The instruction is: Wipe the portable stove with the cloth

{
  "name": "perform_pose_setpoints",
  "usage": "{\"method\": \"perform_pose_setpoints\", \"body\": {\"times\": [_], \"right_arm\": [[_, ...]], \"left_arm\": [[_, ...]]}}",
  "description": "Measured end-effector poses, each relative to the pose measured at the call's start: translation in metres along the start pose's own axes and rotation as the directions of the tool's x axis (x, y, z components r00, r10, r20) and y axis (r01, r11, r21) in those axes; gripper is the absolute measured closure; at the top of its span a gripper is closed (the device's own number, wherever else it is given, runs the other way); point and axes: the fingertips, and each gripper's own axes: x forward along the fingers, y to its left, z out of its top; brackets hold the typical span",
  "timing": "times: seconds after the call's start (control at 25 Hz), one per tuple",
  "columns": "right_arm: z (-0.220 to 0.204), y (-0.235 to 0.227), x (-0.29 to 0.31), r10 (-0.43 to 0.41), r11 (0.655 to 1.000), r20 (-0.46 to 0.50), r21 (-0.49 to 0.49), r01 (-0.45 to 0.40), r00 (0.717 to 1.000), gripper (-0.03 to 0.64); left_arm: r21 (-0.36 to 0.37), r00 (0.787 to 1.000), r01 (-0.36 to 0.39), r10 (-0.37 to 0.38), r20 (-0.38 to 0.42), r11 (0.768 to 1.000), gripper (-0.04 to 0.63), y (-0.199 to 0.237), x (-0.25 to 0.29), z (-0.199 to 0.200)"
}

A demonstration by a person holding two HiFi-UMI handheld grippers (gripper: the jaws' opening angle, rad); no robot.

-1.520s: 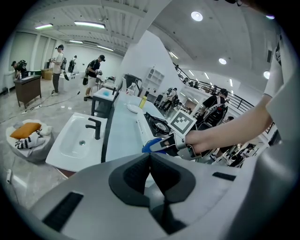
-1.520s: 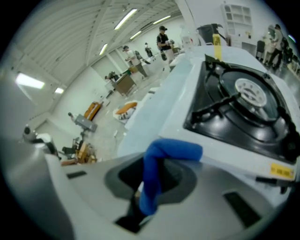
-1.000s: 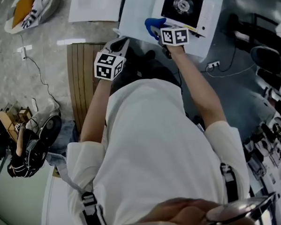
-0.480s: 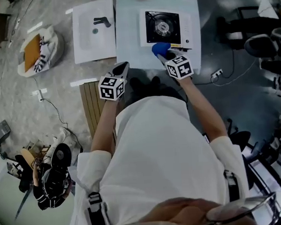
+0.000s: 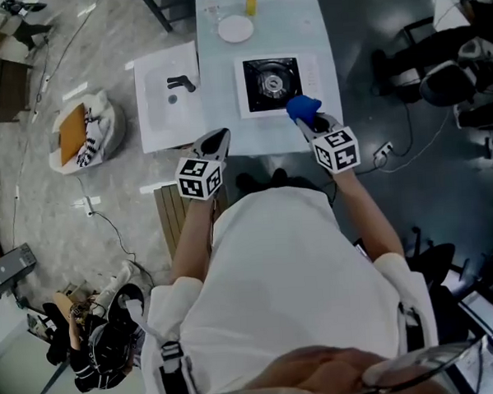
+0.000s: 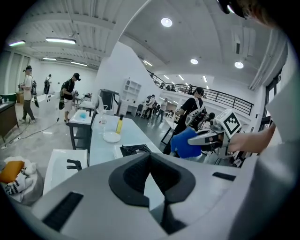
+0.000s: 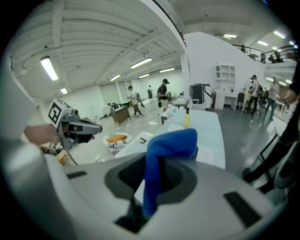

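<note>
Reference object: portable stove (image 5: 271, 84), white casing with a black burner panel, set on the pale tabletop (image 5: 220, 86).

1. Far left of the stove, on the floor: a white bag (image 5: 103, 125) with an orange item in it.
2. Left of the stove, just beside the tabletop edge: a white panel (image 5: 156, 114) bearing a black tap.
3. Left of the stove and nearer the person: left gripper (image 5: 216, 138), in the air at the near edge of the tabletop, well apart from the stove. Its fingers (image 6: 131, 178) are pressed together at the tips with nothing between them.
4. Beyond the stove, slightly left: a white plate (image 5: 235, 28). Further beyond it stands a yellow bottle (image 5: 252, 1), upright.
5. The stove itself sits square on the tabletop, burner uncovered.
6. At the stove's near right corner: the blue cloth (image 5: 304, 108), bunched. Whether it touches the stove casing cannot be told.
7. Right of the stove and nearer the person: right gripper (image 5: 308, 121), pointed towards the stove. Its fingers (image 7: 126, 176) are pinching the cloth, which stands up between them and folds over above the tips.
</note>
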Motion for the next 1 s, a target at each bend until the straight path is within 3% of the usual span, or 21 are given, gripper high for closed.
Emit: {"method": "perform_pose_setpoints", "body": {"times": [0.2,0.52,1.0], "right_arm": [[0.033,-0.015,-0.030,-0.045,0.998,0.104,-0.026,0.048,0.994,0.541],[0.050,-0.034,-0.065,-0.118,0.989,0.200,-0.062,0.133,0.973,0.541],[0.105,-0.057,-0.130,-0.178,0.971,0.425,-0.069,0.227,0.888,0.543]], "left_arm": [[-0.003,0.998,-0.026,0.026,0.064,1.000,0.563,0.001,-0.008,0.028],[0.031,0.989,-0.058,0.053,0.138,0.998,0.563,-0.007,-0.029,0.060],[0.130,0.967,-0.063,0.028,0.254,0.990,0.563,-0.012,-0.037,0.122]]}}
